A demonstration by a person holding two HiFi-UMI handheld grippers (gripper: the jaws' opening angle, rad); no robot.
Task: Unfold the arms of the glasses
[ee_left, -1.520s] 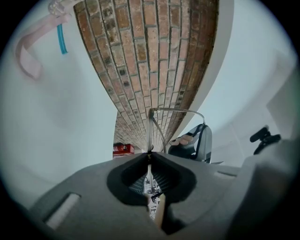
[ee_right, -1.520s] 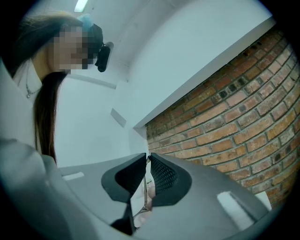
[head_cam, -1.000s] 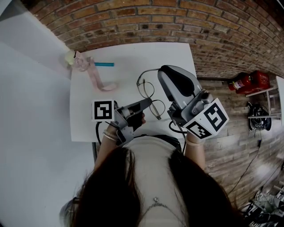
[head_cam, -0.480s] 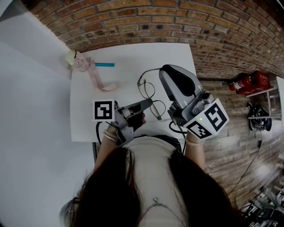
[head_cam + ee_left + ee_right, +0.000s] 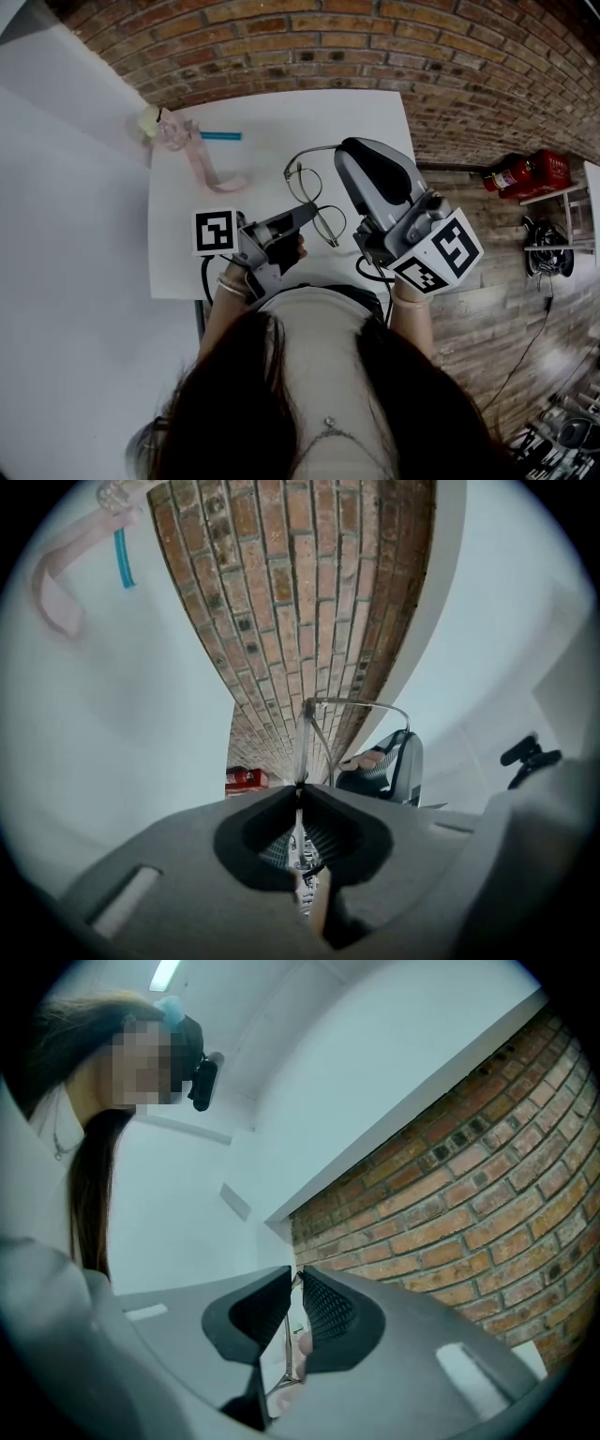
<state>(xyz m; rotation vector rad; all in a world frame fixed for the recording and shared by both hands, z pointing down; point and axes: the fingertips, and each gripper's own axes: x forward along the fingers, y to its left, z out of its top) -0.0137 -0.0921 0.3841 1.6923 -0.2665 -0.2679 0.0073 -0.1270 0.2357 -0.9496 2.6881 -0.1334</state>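
Head view puts the glasses (image 5: 306, 186) up off the white table (image 5: 272, 117), held between the two grippers just in front of the person's chest. The left gripper (image 5: 312, 214) comes in from the lower left and meets the wire frame near the bridge, between the two round lenses. The right gripper (image 5: 345, 155) reaches in from the right, its tip at the far end of one arm of the glasses; that arm curves away from the upper lens towards it.

Left gripper view shows its jaws clenched on a thin strip of the frame — the wire runs straight up out of the closed tips, then bends over to the right towards the other gripper's grey body. Right gripper view shows its jaws pressed nearly together with a fine wire pinched at the tips, and more of the glasses showing blurred in the gap behind.

Well apart from the glasses, at the far left of the table, lie a pink ribbon (image 5: 202, 161) and a short blue stick (image 5: 219, 137). A brick wall (image 5: 281, 42) stands behind the table — a red fire extinguisher (image 5: 514, 174) lies on the wooden floor to the right.
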